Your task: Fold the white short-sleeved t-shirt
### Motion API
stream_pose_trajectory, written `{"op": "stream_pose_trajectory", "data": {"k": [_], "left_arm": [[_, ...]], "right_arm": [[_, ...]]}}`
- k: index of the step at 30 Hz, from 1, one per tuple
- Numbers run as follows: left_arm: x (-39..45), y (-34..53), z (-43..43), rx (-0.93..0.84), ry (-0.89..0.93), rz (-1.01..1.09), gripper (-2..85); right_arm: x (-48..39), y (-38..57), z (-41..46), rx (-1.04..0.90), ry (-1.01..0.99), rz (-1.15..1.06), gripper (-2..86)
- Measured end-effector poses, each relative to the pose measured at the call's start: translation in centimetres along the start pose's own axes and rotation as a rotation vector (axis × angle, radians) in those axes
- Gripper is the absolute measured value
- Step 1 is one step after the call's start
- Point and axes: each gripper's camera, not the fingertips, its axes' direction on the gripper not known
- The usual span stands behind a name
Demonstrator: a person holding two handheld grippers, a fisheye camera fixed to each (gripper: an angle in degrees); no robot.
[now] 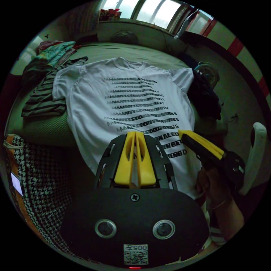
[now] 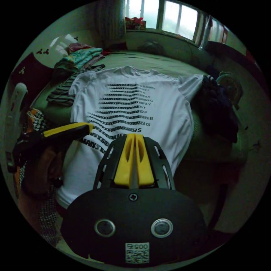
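Observation:
A white short-sleeved t-shirt with rows of black lettering lies spread face up on a bed, collar at the far side, hem hanging over the near edge. In the left gripper view my left gripper is shut, held above the shirt's lower part with nothing between its yellow jaws. The right gripper enters from the right, held by a hand, jaws together. In the right gripper view the t-shirt lies ahead; my right gripper is shut and empty above the hem. The left gripper reaches in from the left.
A striped garment and a pile of coloured clothes lie left of the shirt. Dark clothing is heaped at its right sleeve. A houndstooth cloth hangs at the near left. Windows run along the far wall.

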Motion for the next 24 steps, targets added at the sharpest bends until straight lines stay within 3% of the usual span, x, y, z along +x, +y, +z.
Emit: {"op": "stream_pose_trajectory", "data": {"k": [6, 11, 24], "left_arm": [[1.7, -0.7, -0.1, -0.002, -0.087, 0.028, -0.6], [1.5, -1.1, -0.2, 0.003, -0.032, 0.003, -0.7], [2.9, -2.4, -0.2, 0.003, -0.12, 0.024, -0.6]], "right_arm": [[-1.9, -0.2, 0.5, 0.011, 0.11, -0.082, -1.0], [0.0, -0.9, 1.0, 0.015, -0.02, -0.015, -0.9], [-1.1, -3.5, 2.9, -0.01, -0.059, -0.109, -1.0]]}}
